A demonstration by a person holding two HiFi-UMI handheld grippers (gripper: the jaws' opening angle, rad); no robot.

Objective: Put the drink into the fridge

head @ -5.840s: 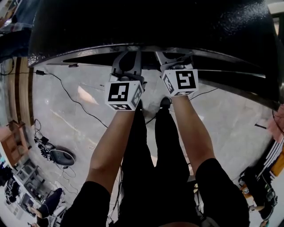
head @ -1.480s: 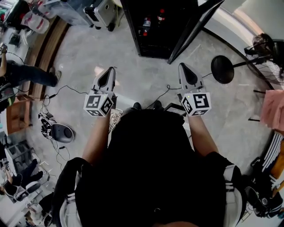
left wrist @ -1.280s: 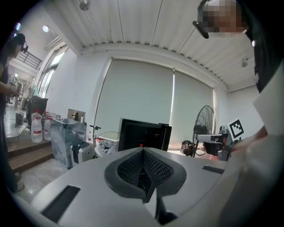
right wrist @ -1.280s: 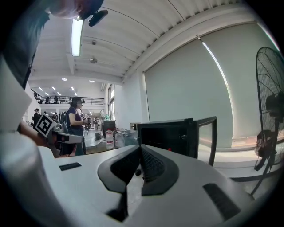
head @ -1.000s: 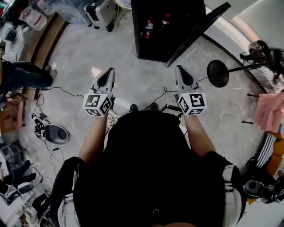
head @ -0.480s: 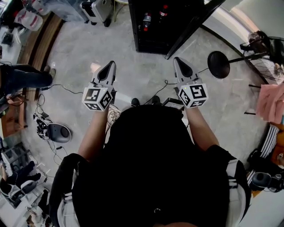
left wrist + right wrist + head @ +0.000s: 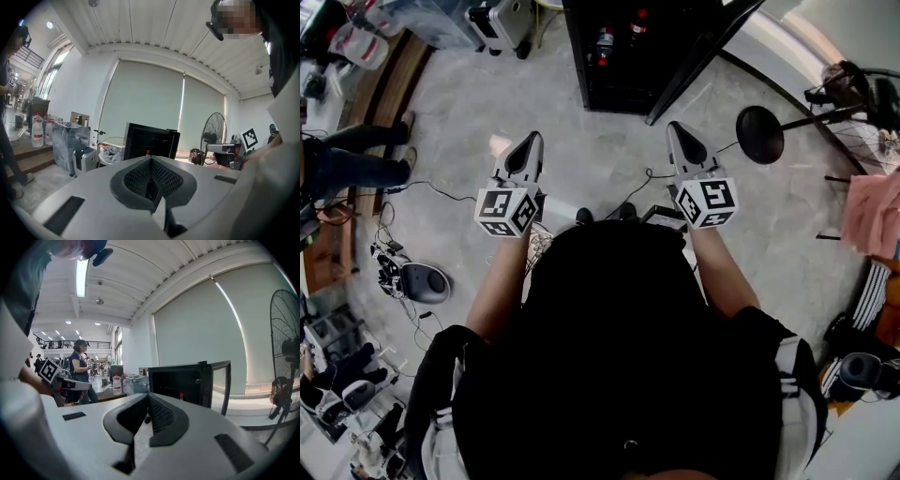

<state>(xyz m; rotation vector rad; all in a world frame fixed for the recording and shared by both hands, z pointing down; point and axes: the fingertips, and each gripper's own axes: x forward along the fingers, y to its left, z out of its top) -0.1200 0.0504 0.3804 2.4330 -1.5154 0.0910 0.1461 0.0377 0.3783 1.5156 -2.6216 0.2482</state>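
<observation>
Drinks [image 7: 603,42] stand in the fridge [image 7: 619,98] ahead, its door [image 7: 698,61] open, and my left gripper [image 7: 529,141] and right gripper [image 7: 675,131] are squeezed shut on nothing, so I should step close and push that door gently.

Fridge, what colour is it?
The fridge is black, clearest in the head view.
</observation>
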